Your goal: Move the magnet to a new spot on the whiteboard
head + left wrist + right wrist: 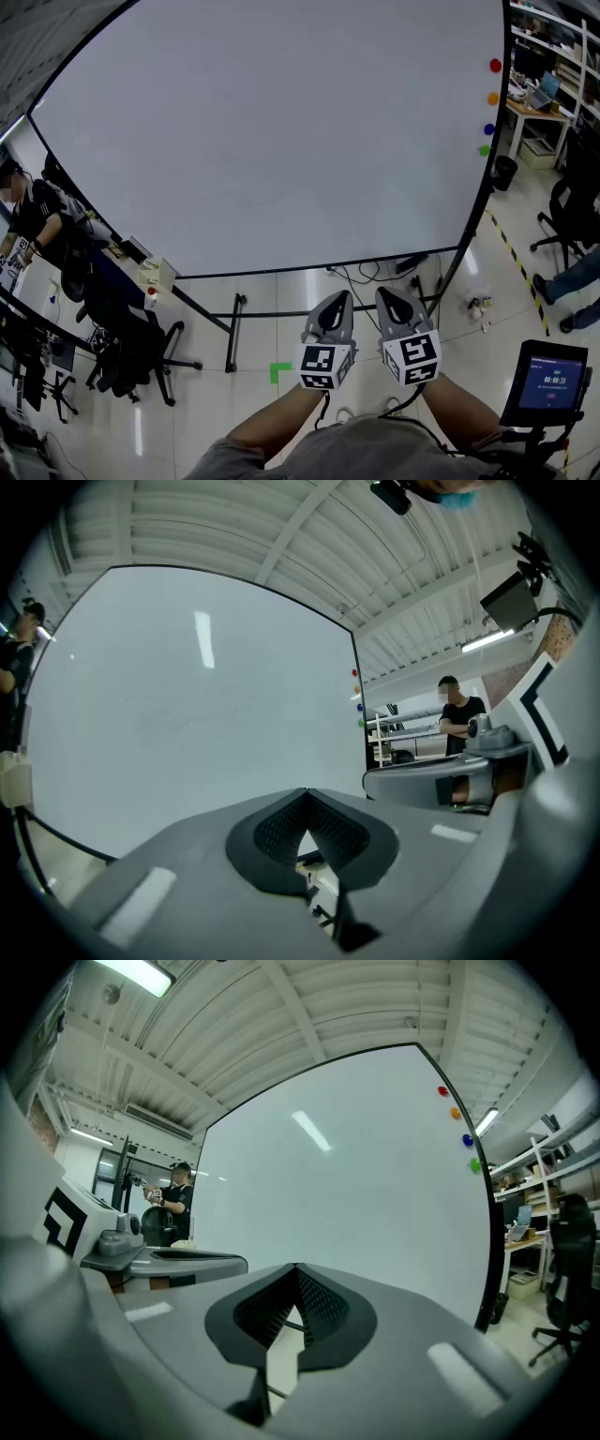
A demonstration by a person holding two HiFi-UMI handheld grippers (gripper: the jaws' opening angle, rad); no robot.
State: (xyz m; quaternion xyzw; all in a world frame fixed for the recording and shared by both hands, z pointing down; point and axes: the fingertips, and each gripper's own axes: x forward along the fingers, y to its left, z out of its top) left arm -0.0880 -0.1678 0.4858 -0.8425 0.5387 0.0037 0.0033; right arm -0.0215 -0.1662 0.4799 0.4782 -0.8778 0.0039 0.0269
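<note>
Along whiteboard (262, 141) right edge, magnets (495, 66), rest bare, left gripper (339, 300), right gripper (390, 296) fingers (272, 834) closed

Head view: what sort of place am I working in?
Probably an open office-style lab or workshop: a large free-standing whiteboard, wheeled office chairs on a glossy floor, and stocked shelves at the right.

The whiteboard (281, 141) is large, white, black-framed and stands upright. Close against its right edge, near the top corner, a red magnet (495, 66), an orange magnet (493, 97), a blue magnet (488, 129) and a green magnet (485, 150) form a short column. Red is highest, green lowest.
</note>
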